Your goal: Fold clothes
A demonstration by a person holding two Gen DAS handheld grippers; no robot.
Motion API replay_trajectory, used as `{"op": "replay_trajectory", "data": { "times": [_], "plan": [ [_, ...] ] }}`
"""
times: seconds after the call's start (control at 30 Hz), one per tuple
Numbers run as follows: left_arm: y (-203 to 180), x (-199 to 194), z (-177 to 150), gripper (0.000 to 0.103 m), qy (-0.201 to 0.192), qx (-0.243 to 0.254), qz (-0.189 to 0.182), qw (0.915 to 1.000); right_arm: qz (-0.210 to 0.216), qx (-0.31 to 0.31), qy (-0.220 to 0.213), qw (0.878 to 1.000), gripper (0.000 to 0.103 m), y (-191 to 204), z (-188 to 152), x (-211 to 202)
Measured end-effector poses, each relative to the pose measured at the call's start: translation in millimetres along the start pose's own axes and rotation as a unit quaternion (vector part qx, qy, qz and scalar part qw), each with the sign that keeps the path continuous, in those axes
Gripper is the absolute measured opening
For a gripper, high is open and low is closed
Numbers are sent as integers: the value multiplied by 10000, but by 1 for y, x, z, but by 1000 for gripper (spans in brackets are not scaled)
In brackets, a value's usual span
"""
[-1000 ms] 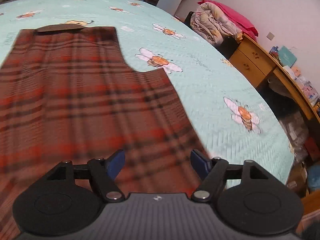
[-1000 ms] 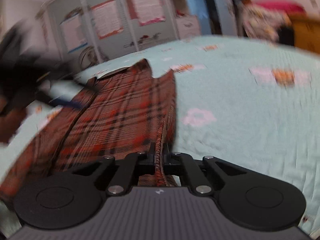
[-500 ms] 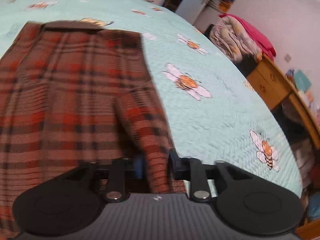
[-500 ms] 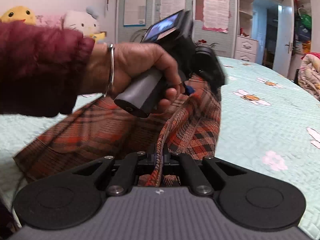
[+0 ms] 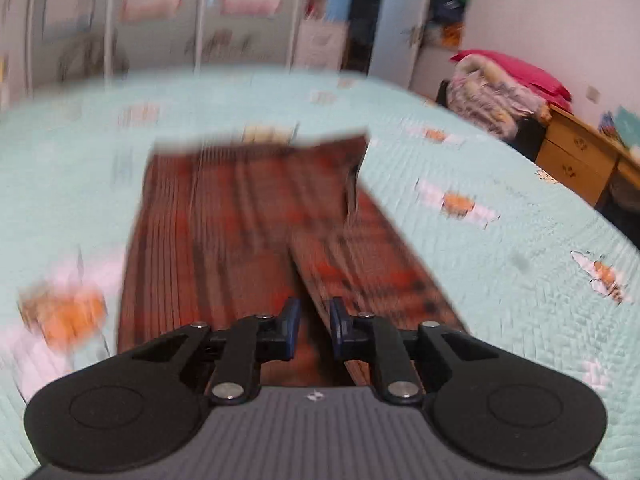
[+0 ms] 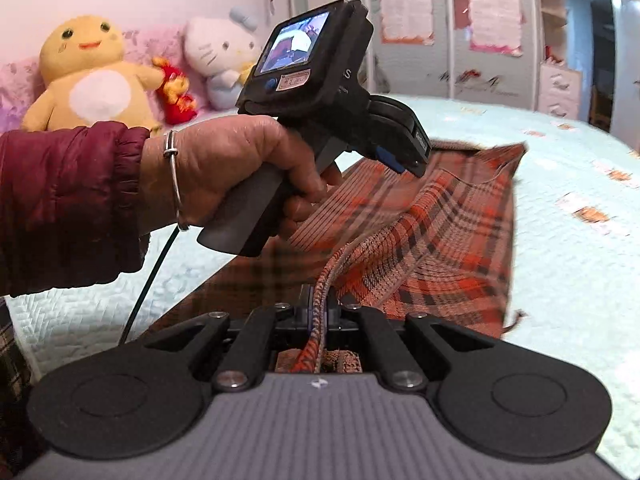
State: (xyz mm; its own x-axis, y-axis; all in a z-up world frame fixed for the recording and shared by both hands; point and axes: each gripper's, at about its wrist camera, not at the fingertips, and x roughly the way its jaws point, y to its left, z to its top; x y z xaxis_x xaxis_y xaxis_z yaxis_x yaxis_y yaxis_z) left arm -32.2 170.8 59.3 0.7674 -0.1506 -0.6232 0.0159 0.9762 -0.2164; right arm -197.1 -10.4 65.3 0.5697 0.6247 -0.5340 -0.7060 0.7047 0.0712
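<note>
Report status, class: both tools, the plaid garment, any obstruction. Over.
Left tool jaws just closing, plaid garment edge between its pads. Right tool shut on a garment fold. Garment held up between them over the bed. Nothing seen in the way.

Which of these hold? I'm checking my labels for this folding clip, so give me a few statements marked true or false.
1. The right gripper is shut on the cloth. True.
2. The cloth is plain blue. False: it is red-orange plaid.
3. The cloth lies on a bed with a pale green cover. True.
4. The yellow plush lies on the cloth. False: it sits at the back by the wall, well apart from the cloth.
</note>
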Motion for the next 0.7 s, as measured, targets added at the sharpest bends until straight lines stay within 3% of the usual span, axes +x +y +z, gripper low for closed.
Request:
{"op": "replay_trajectory", "data": {
  "times": [0.1,0.17,0.23,0.4,0.5,0.57,0.63,0.7],
  "plan": [
    [24,6,-11,15,114,-647,-448,9968,-59,-169,226,9996,2,9,-7,13],
    [26,7,-10,28,48,-834,-634,9945,-75,-191,308,9993,2,8,-12,15],
    [28,8,-10,55,-18,-1021,-819,9914,5,4,328,9995,2,-3,-10,13],
    [24,18,-4,58,76,-1065,-956,9897,270,549,222,9979,2,-24,-14,5],
    [18,30,0,55,358,-787,-980,9914,442,877,176,9950,2,-34,-14,5],
    [11,34,1,45,530,-532,-1015,9920,499,1022,127,9934,2,-39,-16,3],
    [3,35,1,20,607,-230,-902,9938,486,1077,106,9929,2,-42,-19,1],
    [-7,38,2,5,648,78,-784,9948,373,977,131,9944,2,-40,-20,-2]
  ]
}}
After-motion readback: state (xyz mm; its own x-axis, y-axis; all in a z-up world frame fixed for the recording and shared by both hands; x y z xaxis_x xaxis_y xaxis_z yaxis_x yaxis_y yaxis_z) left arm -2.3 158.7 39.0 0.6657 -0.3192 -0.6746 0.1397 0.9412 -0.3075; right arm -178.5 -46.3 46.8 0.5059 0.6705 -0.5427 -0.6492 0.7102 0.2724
